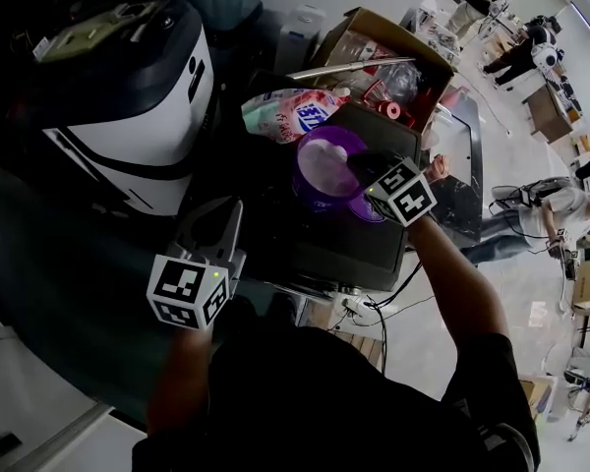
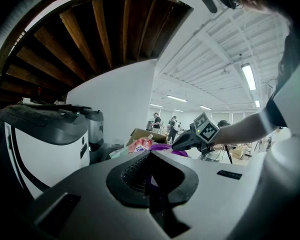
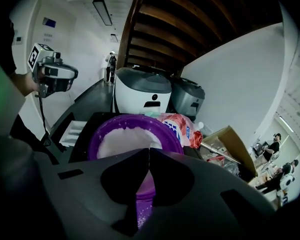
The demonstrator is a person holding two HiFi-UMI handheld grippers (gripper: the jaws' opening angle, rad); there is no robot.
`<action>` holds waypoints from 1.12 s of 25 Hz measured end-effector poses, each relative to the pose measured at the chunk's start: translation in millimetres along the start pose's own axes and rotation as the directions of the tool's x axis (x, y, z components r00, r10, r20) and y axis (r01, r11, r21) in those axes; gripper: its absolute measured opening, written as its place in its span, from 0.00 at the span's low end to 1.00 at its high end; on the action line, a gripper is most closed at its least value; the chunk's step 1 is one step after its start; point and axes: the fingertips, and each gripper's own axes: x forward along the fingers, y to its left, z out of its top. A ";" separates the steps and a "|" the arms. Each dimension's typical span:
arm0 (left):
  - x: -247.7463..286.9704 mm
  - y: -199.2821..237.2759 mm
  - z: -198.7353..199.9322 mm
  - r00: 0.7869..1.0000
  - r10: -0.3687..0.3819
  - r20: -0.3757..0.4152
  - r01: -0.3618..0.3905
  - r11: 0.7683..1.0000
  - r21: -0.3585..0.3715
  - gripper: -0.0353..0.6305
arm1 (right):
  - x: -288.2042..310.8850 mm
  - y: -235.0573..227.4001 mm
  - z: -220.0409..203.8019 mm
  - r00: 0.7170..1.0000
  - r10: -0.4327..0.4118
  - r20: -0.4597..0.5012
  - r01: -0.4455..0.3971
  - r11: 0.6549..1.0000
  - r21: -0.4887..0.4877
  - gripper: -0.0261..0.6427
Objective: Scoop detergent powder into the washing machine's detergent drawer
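Open workshop hall: strip lights [image 2: 249,76], work desks [image 1: 549,111], white appliances [image 1: 128,96].

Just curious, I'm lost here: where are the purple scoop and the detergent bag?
purple scoop [image 3: 95,137]: right gripper view, left rim.
detergent bag [image 1: 287,112]: head view, printed front.

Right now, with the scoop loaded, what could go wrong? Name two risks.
1. The purple scoop is nearly full of white powder, and the right gripper grips it only at its near side. A tilt could spill powder onto the dark machine top.
2. The white drawer sits off to one side of the scoop, so powder might drop before reaching it.
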 end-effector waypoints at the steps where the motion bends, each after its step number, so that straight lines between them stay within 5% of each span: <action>1: -0.6 -0.1 -0.8 1.000 0.002 -0.001 -0.002 1.000 0.000 0.06 | 1.4 -0.5 -1.1 1.000 0.000 -0.008 0.000 1.000 -0.007 0.07; 28: -2.2 2.9 -5.7 1.000 -0.003 -0.015 0.003 1.000 -0.007 0.06 | 19.5 11.8 2.9 0.979 0.159 -0.128 -0.154 0.987 0.047 0.07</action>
